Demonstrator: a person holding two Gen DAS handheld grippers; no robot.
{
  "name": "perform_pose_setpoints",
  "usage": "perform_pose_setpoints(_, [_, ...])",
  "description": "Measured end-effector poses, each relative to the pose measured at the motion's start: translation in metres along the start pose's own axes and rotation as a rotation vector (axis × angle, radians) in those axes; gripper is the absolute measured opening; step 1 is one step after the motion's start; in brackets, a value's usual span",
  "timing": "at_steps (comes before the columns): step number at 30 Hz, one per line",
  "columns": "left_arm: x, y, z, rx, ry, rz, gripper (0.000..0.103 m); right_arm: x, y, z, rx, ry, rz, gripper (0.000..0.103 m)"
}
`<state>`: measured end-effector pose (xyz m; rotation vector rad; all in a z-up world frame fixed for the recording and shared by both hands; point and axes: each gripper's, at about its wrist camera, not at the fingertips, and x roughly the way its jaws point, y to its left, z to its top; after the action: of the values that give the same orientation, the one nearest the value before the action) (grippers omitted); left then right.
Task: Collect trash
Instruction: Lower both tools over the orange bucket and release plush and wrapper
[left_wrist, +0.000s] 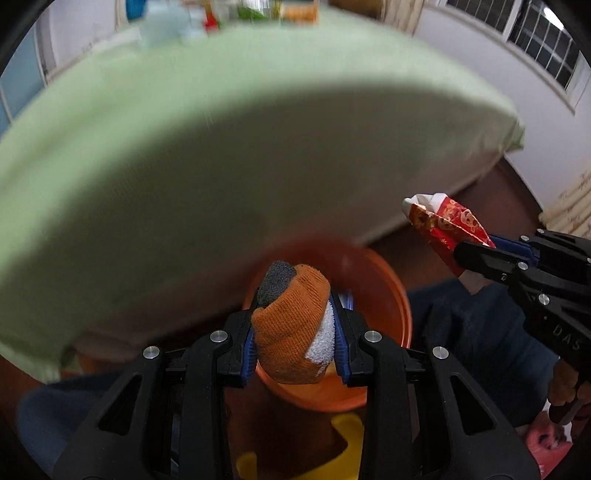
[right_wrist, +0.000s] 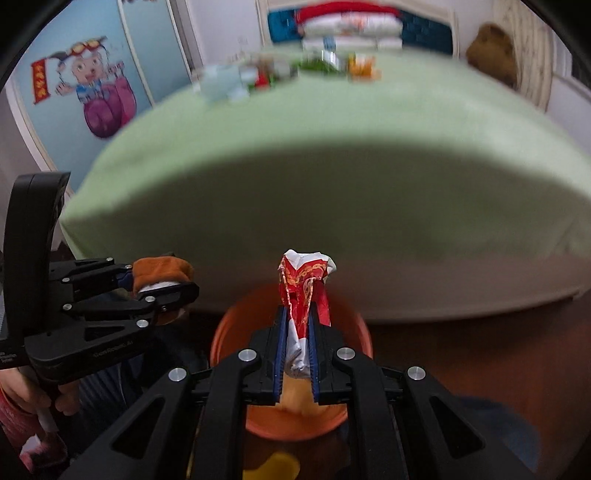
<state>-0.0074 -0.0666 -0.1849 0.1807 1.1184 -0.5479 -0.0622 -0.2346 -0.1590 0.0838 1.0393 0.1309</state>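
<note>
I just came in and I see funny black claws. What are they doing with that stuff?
A person is tidying up with a gripper in each hand. The left gripper is shut on a rolled-up orange sock. The right gripper is shut on a crumpled red wrapper. Both are held above an orange bucket that stands on the floor beside the bed with the green sheet. Neither thing has been dropped in yet.
</note>
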Motion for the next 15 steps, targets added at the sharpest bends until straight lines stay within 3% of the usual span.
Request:
perform_pose_setpoints(5, [0.050,-0.005,-0.018,0.011,0.140,-0.006,0.032,0.040,-0.008,-0.017,0.077,0.126,0.038,0.013])
perform_pose_setpoints(6, [0.057,-0.007,-0.020,0.014,0.163,-0.020,0.034,0.047,-0.009,-0.020,0.086,0.149,0.041,0.017])
perform_pose_setpoints(7, [0.064,-0.008,-0.022,0.018,0.180,-0.020,0.041,0.050,-0.010,-0.020,0.092,0.155,0.036,0.027])
perform_pose_setpoints(8, [0.070,-0.010,-0.024,0.019,0.199,0.004,0.046,0.052,-0.011,-0.021,0.102,0.160,0.028,0.043])
perform_pose_setpoints(9, [0.073,-0.010,-0.025,0.021,0.205,0.023,0.056,0.052,-0.013,-0.021,0.109,0.155,0.021,0.050])
perform_pose_setpoints(10, [0.074,-0.010,-0.026,0.021,0.204,0.032,0.064,0.051,-0.014,-0.020,0.113,0.150,0.020,0.052])
perform_pose_setpoints(15, [0.071,-0.002,-0.018,-0.009,0.179,0.028,0.069,0.043,-0.023,-0.020,0.140,0.123,0.000,0.060])
